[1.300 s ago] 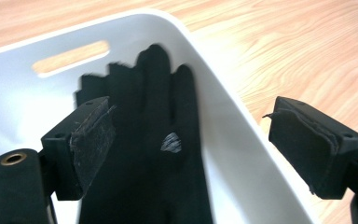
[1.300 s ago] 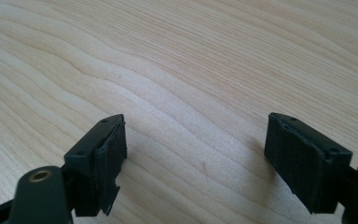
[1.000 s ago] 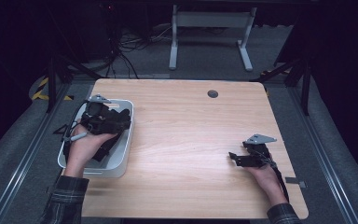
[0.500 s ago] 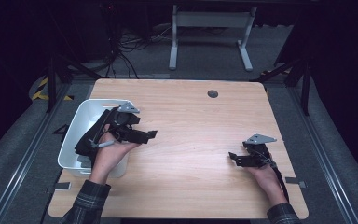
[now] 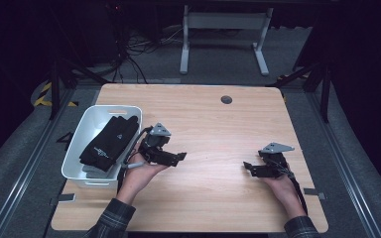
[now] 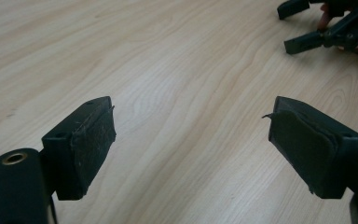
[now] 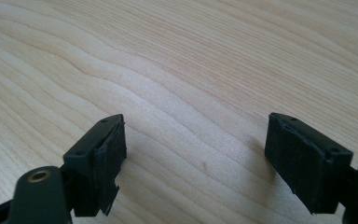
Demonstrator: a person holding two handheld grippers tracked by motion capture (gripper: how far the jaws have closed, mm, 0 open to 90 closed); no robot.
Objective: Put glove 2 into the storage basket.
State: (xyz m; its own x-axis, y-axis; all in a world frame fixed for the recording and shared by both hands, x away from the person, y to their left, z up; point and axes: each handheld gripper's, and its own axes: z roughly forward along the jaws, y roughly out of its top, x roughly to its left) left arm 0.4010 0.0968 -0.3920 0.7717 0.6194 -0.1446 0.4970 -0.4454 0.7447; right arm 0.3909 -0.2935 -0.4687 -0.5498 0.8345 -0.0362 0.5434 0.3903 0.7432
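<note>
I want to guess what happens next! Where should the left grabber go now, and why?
Probably back to the white bin: the left gripper is open and empty over bare table, and the black cloth is in the bin.

Small white print sits on the black folded fabric (image 5: 110, 142) inside the white plastic bin (image 5: 79, 148); illegible.
</note>
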